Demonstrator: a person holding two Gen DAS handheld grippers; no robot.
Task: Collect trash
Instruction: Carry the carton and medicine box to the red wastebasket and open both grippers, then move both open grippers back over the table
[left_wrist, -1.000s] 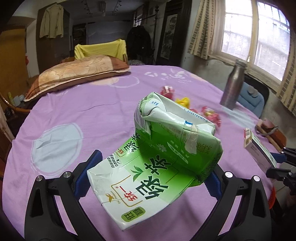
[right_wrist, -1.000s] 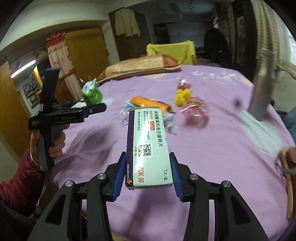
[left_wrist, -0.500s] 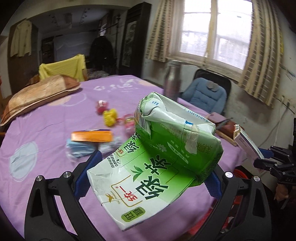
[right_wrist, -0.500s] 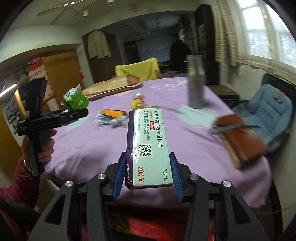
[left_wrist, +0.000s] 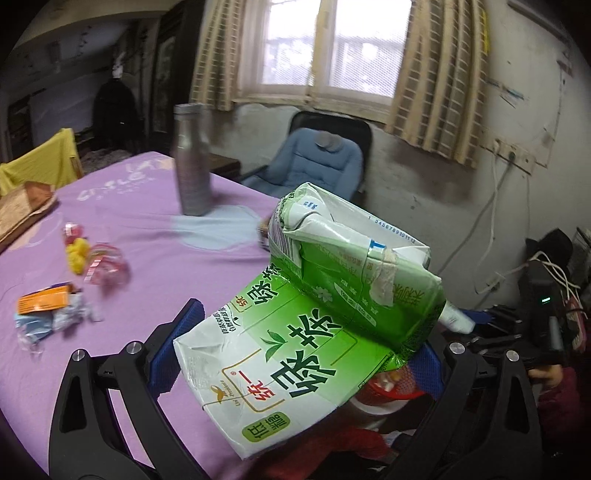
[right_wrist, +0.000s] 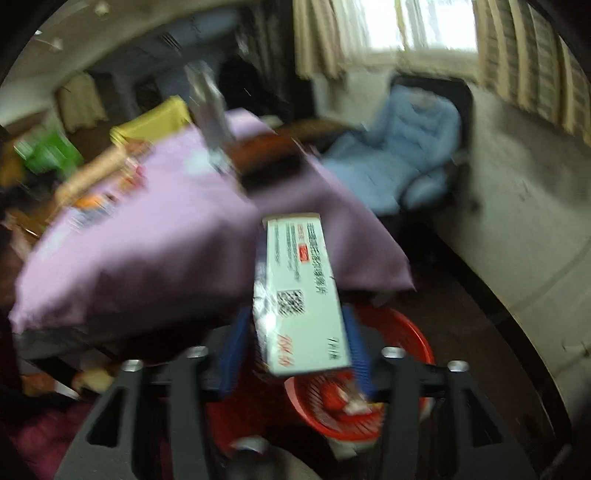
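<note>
- Daylight enters through the window (left_wrist: 328, 44) at twelve o'clock of the left wrist view; its panes are blown out white.
- The room's far corners are dim.
- The right wrist view is heavily motion-blurred throughout, the medicine box (right_wrist: 301, 295) least.
- Fisheye bending and black vignette ring both frames' edges.

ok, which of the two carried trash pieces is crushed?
The green-and-white tea carton, clamped in the left gripper, is dented and folded. The white rectangular medicine box at the right gripper keeps its flat shape.

crushed green carton (left_wrist: 310, 314), white box (right_wrist: 301, 295), both gripped
</note>
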